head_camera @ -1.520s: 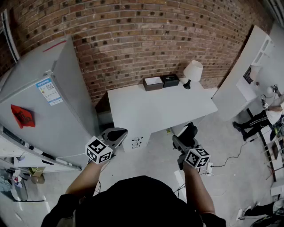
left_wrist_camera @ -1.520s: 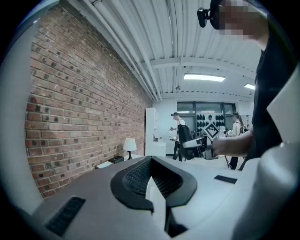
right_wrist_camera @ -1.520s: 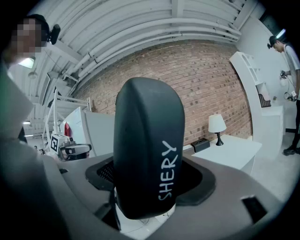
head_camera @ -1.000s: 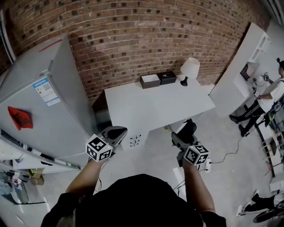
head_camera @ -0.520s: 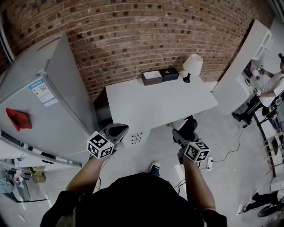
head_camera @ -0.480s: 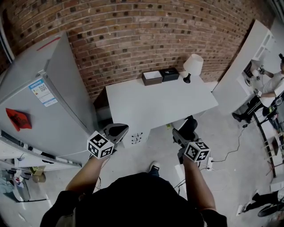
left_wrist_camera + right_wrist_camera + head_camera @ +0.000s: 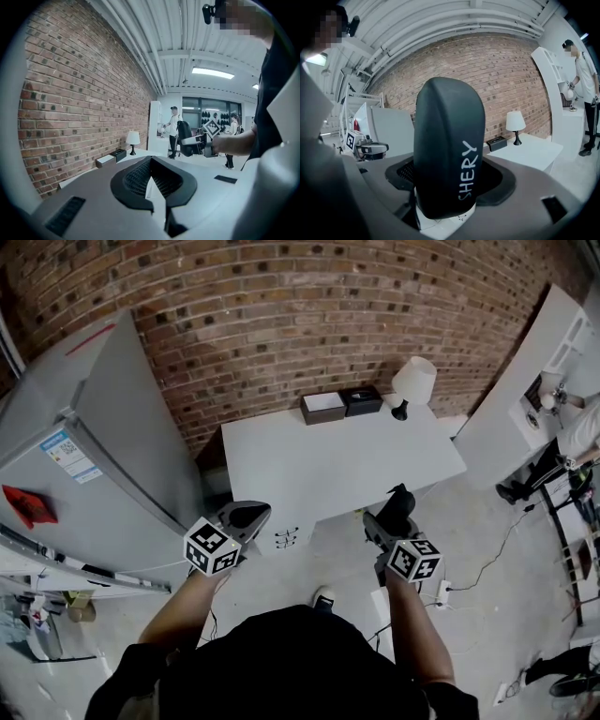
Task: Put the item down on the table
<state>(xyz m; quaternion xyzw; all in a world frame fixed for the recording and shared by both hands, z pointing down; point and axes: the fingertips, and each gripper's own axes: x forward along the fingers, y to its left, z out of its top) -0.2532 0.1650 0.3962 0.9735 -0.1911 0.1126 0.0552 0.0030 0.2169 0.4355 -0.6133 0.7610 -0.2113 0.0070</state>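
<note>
Head view: the right gripper (image 7: 391, 521), fingers clamped on a dark case (image 7: 398, 505), hovers just short of the tabletop (image 7: 337, 465), which lies straight ahead of them. The left gripper (image 7: 245, 516) hangs alongside.

Left gripper view: its fingers meet on nothing.

Right gripper view: the case stands lengthwise along the fingers, jutting beyond their tips, with the tabletop ahead and to their right.

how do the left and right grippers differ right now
The right gripper grips a dark case lettered SHERY; the left gripper holds nothing. The right's jaws stand wide around the case; the left's are drawn together. Both are held short of the white table.
</note>
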